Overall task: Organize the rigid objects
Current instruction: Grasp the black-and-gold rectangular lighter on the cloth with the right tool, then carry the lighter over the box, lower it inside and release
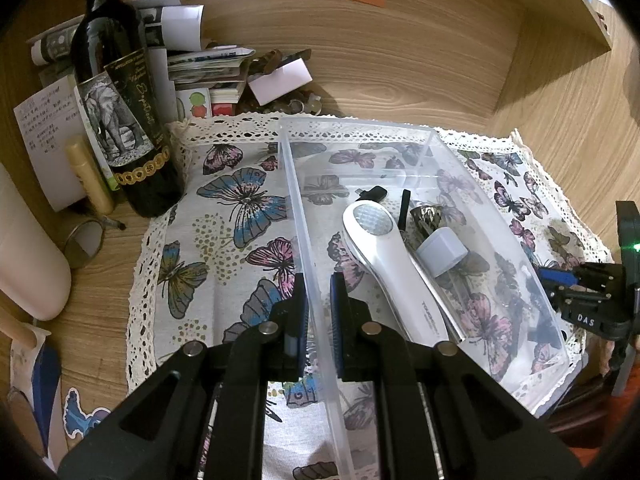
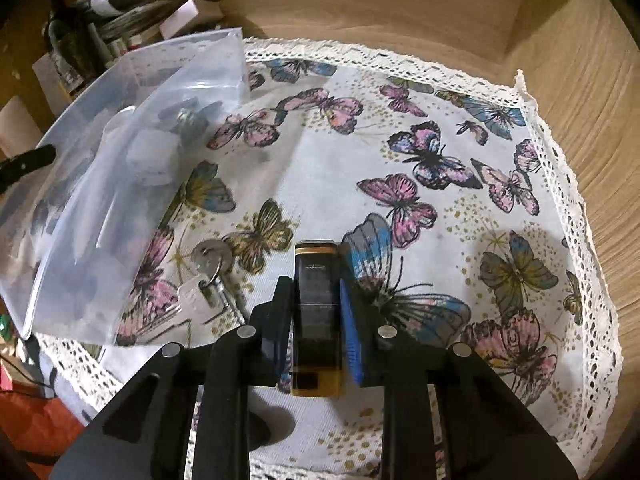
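Observation:
A clear plastic box (image 1: pixel 360 125) stands on a butterfly-print cloth (image 1: pixel 224 240). My left gripper (image 1: pixel 318 280) is shut on the box's left wall, one pad on each side. In the box lie a white handheld device (image 1: pixel 394 276), a grey cap (image 1: pixel 442 252) and small dark items. In the right wrist view my right gripper (image 2: pixel 316 280) is shut on a black and gold rectangular case (image 2: pixel 318 304) that lies flat on the cloth (image 2: pixel 440 216). A bunch of keys (image 2: pixel 208 276) lies just left of it, beside the box (image 2: pixel 100 216).
A dark wine bottle (image 1: pixel 120 120), a gold tube (image 1: pixel 90 180), a small round mirror (image 1: pixel 84 240) and piled papers (image 1: pixel 192 60) crowd the back left. Wooden walls close in the back and right. The cloth's lace edge (image 2: pixel 560 168) runs near the right wall.

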Tool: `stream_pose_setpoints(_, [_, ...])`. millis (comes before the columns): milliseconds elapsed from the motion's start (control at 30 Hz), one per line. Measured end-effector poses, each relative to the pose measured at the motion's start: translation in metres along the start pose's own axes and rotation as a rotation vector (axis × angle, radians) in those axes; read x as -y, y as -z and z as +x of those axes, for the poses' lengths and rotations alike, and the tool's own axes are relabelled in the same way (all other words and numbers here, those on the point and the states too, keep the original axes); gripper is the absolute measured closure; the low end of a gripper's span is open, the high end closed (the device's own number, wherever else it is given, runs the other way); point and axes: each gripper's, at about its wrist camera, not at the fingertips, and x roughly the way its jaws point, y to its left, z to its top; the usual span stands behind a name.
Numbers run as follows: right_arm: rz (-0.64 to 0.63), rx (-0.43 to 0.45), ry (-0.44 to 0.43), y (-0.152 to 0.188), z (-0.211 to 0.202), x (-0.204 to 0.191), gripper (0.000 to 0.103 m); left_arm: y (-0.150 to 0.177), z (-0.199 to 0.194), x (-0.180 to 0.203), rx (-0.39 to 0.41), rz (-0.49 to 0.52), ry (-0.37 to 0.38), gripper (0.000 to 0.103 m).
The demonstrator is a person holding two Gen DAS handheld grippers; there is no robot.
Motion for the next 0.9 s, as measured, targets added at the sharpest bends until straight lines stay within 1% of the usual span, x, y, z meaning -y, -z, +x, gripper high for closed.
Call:
stream_pose_setpoints(67, [0.009,0.025,0.017,-0.004,-0.003,0.002,0.081,0.0,0.0,0.001,0.0,-0.004,0.003,0.093])
stream_pose_setpoints(167, [0.032,0.074,-0.001,-0.013,-0.015,0.006,0.081,0.001,0.0,0.001,0.002,-0.002,0.002,0.093])
stream_pose_setpoints(267, [0.029,0.135,-0.006,-0.026,-0.032,0.004,0.082,0.0,0.0,0.001,0.002,-0.003,0.004,0.093])
stream_pose_setpoints(433, [-0.027,0.254,-0.001,-0.053,-0.062,-0.01,0.081,0.0,0.0,0.001,0.001,-0.003,0.002,0.093])
stream_pose_setpoints(600, [-0.09,0.343,-0.011,-0.075,-0.085,-0.029,0.081,0.001,0.0,0.001,0.001,-0.004,0.003,0.093])
stream_pose_setpoints(733, [-0.139,0.381,-0.05,-0.086,-0.089,-0.048,0.081,0.0,0.0,0.001,0.001,-0.004,0.003,0.093])
stream_pose_setpoints(900, [-0.188,0.369,-0.119,-0.092,-0.082,-0.072,0.081,0.0,0.0,0.001,0.002,-0.005,0.004,0.093])
